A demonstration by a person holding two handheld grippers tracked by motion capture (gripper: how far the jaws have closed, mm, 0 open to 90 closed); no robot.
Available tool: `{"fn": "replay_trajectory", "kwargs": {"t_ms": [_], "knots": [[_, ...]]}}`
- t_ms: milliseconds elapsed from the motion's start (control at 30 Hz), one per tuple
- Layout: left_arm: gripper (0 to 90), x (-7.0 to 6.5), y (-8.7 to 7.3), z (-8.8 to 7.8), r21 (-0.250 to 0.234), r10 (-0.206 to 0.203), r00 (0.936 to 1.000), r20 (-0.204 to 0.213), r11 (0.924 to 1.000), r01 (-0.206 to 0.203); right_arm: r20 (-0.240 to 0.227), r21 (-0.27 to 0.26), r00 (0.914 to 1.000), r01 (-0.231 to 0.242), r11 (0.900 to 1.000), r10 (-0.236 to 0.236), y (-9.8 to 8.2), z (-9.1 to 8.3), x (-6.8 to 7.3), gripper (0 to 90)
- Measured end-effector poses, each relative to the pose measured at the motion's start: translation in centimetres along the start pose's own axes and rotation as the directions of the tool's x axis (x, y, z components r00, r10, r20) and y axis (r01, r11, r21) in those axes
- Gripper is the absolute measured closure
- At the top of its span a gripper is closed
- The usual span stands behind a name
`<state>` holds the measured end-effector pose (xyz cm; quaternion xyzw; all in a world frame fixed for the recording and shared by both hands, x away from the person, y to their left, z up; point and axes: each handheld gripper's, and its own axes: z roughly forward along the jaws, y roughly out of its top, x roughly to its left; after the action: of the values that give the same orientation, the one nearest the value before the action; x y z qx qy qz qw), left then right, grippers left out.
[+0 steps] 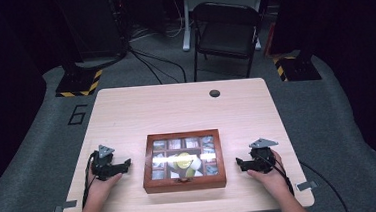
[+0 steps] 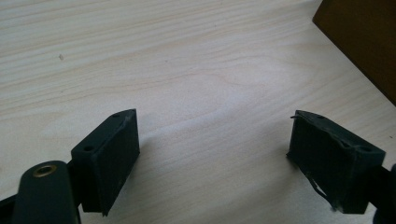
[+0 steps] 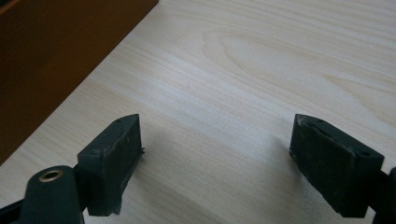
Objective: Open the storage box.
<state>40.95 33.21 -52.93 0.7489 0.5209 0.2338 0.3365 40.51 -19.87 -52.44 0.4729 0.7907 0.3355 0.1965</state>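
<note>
Forearms come in from the near edge of the table (image 1: 126,105), one on each side, and I have a gripper in each hand. My left gripper (image 1: 126,164) rests on the wood at the near left, its jaws pointing right toward the wooden box (image 1: 185,185). My right gripper (image 1: 240,162) sits at the near right, its jaws pointing left at the same box. Both are released: in the left gripper view I see the two black pads (image 2: 112,158) standing wide apart with bare tabletop between them, and the right gripper view gives me the same picture, pads (image 3: 114,161) spread and nothing between them. Neither gripper touches the box; each is near its side wall, with a strip of table between.

That box lies between the two grippers, near the table's middle and toward the near edge. Through its glass lid I make out a grid of compartments, with glare over the centre hiding some of the contents. Farther off, near the far edge, a small dark round cap (image 1: 214,93) is set into the tabletop. Beyond the table stands a black folding chair (image 1: 226,30) on the grey floor.
</note>
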Motion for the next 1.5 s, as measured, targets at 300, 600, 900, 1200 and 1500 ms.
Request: {"fn": "replay_trajectory", "kwargs": {"t_ms": [300,600,900,1200,1500], "knots": [[27.9,-1.0,0.9,-1.4,0.006,0.029,0.9984,0.048,0.9996,-0.029,-0.009,-0.007,1.0,0.003,1.0,-0.003,0.4,-1.6,0.4,29.1],[29.9,-3.1,1.4,-3.2,-0.006,0.027,0.9917,0.126,0.9996,-0.026,-0.023,-0.005,0.9997,-0.001,1.0,0.001,0.3,-3.2,1.3,33.5],[32.3,-4.2,1.4,-4.4,-0.005,0.016,0.988,0.154,0.9999,-0.016,-0.045,-0.05,0.999,-0.007,0.999,0.004,0.6,-4.6,2.3,35.4],[32.4,-4.8,0.5,-6.9,-0.046,0.006,0.9845,0.175,0.9989,0.002,-0.1,-0.087,0.9937,0.041,0.995,-0.05,0.8,-5.9,4.1,39.9],[33.6,-6.2,-0.5,-9.0,-0.071,0.035,0.9776,0.207,0.9973,-0.021,-0.145,-0.102,0.9879,0.041,0.994,-0.056,0.2,-7.0,5.5,40.8]]}}
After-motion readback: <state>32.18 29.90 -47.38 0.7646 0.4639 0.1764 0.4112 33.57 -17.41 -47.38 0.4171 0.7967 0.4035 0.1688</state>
